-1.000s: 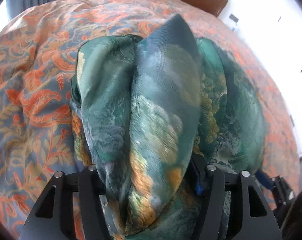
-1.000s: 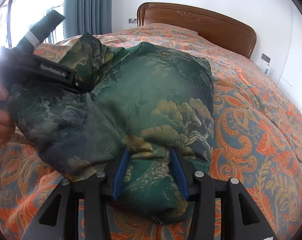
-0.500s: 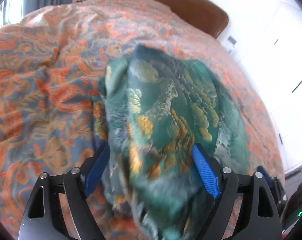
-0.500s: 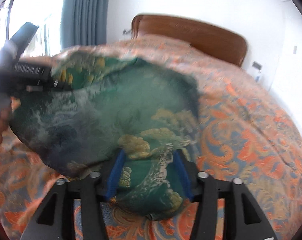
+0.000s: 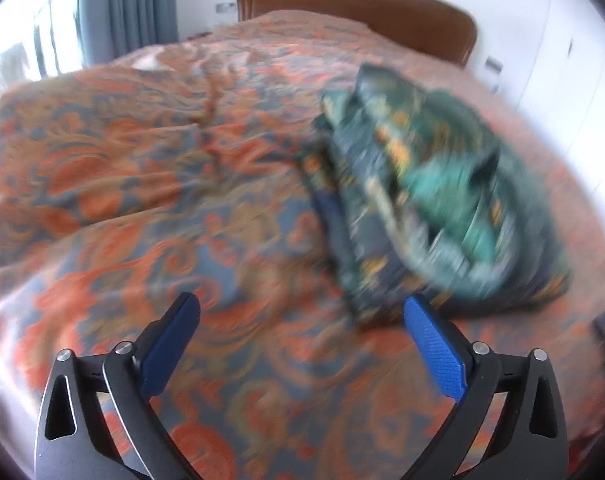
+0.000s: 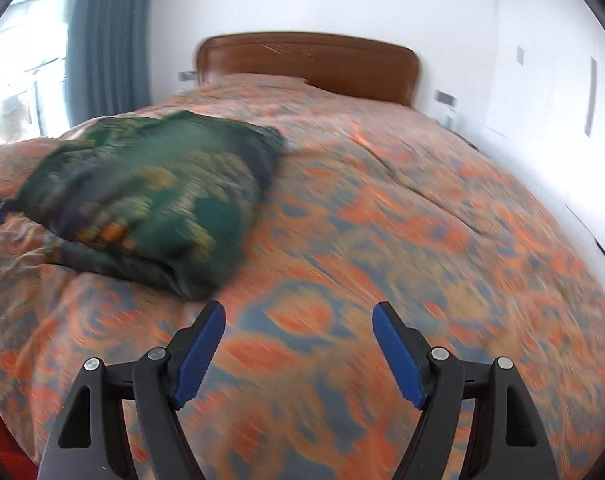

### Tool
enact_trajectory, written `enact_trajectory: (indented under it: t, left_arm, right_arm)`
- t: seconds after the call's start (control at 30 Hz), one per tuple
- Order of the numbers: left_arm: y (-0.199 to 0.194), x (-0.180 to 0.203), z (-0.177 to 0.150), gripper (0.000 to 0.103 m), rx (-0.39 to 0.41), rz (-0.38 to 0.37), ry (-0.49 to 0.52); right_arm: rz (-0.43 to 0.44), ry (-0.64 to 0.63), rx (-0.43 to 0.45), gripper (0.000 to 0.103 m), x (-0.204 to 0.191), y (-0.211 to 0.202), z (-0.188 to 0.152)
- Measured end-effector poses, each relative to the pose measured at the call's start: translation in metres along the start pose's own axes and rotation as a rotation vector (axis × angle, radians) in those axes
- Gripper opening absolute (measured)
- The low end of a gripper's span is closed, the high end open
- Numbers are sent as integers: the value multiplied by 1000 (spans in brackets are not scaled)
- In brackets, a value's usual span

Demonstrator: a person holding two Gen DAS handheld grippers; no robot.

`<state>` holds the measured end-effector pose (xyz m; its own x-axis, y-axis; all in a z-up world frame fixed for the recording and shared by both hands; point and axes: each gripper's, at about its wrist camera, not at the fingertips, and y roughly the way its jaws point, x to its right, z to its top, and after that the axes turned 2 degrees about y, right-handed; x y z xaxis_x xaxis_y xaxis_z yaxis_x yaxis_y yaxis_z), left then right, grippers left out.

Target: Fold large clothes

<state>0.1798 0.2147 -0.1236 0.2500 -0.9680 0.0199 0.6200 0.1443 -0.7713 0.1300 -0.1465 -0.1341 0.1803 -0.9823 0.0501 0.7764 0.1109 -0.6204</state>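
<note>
Both tools let go of garment since earlier frames, jaws just been opening, nothing between them now.

Left wrist view: left tool (image 5: 302, 320) open over bedspread (image 5: 142, 208); folded garment (image 5: 434, 208) lies on bed, ahead right, blurred.

Right wrist view: right tool (image 6: 298, 320) open, empty; garment (image 6: 150, 196) ahead left on bedspread (image 6: 422, 240); headboard (image 6: 306, 60) beyond.

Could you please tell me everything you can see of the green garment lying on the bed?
The green garment is a folded, puffy bundle of dark teal cloth printed with gold and orange patches, with a slight sheen. Several layers show at its edges. It rests on the orange patterned bedspread, towards the foot of the bed. Neither hand-held gripper touches it. Motion blur hides finer detail.
</note>
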Motion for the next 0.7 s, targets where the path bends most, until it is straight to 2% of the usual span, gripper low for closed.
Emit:
enact_trajectory:
  t: [0.1, 0.17, 0.3, 0.37, 0.4, 0.43, 0.53, 0.63, 0.7]
  left_arm:
    - [-2, 12, -10, 102, -6, 56, 76]
    - [-10, 13, -15, 102, 20, 60, 69]
    - [-18, -6, -10, 102, 22, -55, -68]
    - [-16, -20, -5, 102, 15, -68, -142]
    - [-15, -25, -3, 102, 18, -40, -160]
    - [-15, -31, 0, 102, 30, 18, -170]
    - [-21, -31, 3, 102, 91, 115, -127]
    - [-20, -25, 4, 102, 75, 158, -65]
    - [-19, -26, 3, 102, 70, 162, -61]
  right_arm:
    - [-29, 49, -39, 78, 18, 2, -7]
    - [-42, 60, -56, 78, 24, 6, -8]
    - [-29, 63, -67, 78, 21, 7, -5]
    - [-16, 53, -68, 78, 14, 5, -3]
    - [-11, 51, -72, 78, 11, 5, -2]
    - [-1, 50, -78, 78, 8, 4, -1]
    - [23, 45, -79, 78, -1, 1, 0]
    - [44, 41, -72, 80, -5, -3, 2]
    - [53, 42, -72, 82, -7, -5, 3]
